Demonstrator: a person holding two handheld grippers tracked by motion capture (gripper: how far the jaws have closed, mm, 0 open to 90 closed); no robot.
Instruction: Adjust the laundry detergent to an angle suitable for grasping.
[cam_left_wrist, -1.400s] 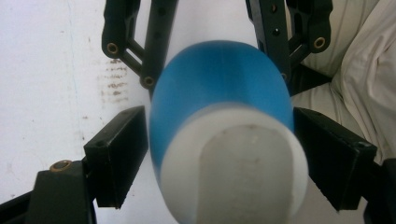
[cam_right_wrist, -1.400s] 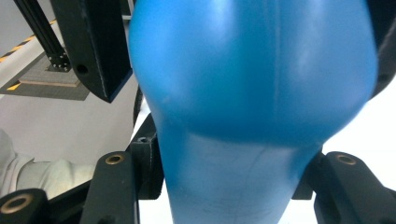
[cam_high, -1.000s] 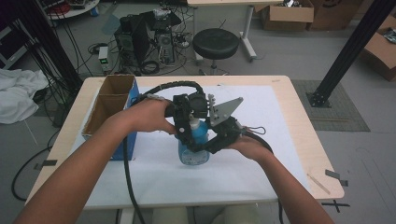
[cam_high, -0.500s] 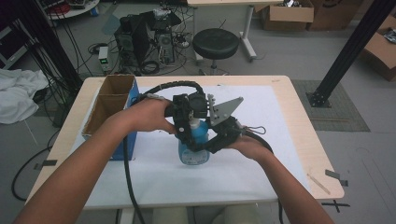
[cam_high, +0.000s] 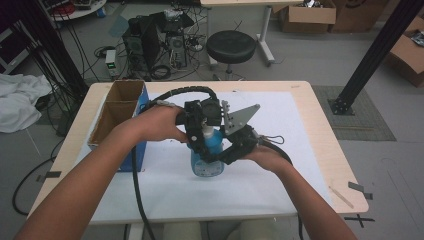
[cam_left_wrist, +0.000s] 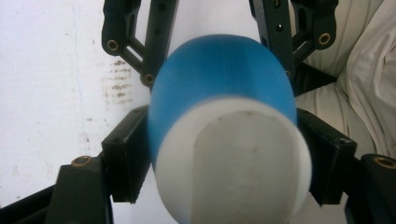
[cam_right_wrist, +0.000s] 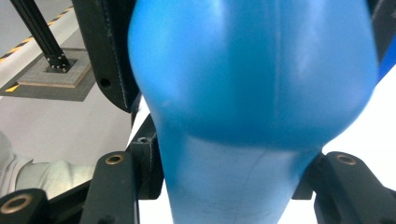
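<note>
Blue bottle (cam_high: 206, 161) with a white pump top (cam_high: 207, 132) stands upright on the white sheet (cam_high: 300, 170) that covers the counter (cam_high: 327, 125), near its middle and just right of the open cardboard box (cam_high: 117, 116) with blue sides. No brand, label or writing can be read on the bottle in any view; its blue body looks plain, and the box shows no legible print either.

The right hand-held gripper (cam_high: 220, 159) comes in from the right and is clamped on the bottle's lower body; in the right gripper view its black jaws sit tight against both sides of the blue wall (cam_right_wrist: 252, 116). The left hand-held gripper (cam_high: 201, 137) reaches over from the left, above the bottle. Its jaws have just been closing, with the pump top between them. In the left gripper view the white cap (cam_left_wrist: 233, 163) sits between the two black pads, and the pads appear to touch it on either side, though blur keeps the contact from being certain.

Behind the counter, on the floor, stand a black round stool (cam_high: 231, 46) and a computer case (cam_high: 150, 42) among loose cables. Brown cartons (cam_high: 307, 15) lie farther back, and their markings are too small to read.
</note>
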